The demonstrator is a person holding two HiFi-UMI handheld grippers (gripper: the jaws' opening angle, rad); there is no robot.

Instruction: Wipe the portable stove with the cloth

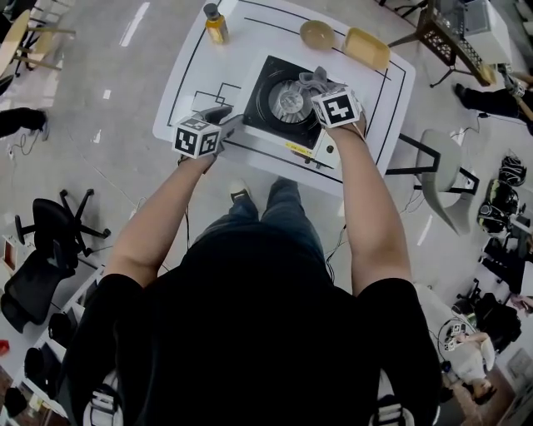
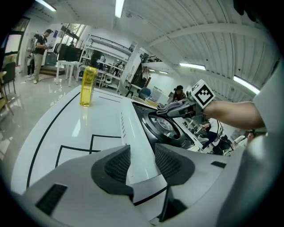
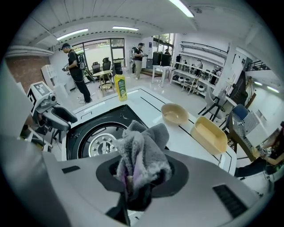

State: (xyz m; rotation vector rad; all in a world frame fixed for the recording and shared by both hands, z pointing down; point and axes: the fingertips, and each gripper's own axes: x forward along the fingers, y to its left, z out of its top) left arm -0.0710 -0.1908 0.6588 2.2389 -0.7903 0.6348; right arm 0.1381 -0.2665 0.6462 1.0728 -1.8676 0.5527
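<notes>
Wiping in hand: cloth over the burner, stove steadied.
Head view: right gripper (image 1: 316, 84) carries the cloth (image 1: 310, 79) over the stove (image 1: 256, 93). Left gripper view: left gripper (image 2: 142, 162) fingers clamp the stove's white edge. Right gripper view: fingers shut on bunched cloth; next, press and sweep.

The person wears a black short-sleeved shirt (image 1: 250, 333) and blue jeans (image 1: 279, 208).

Bright ceiling lights (image 2: 119, 8), sharp frames, fisheye-warped edges.
</notes>
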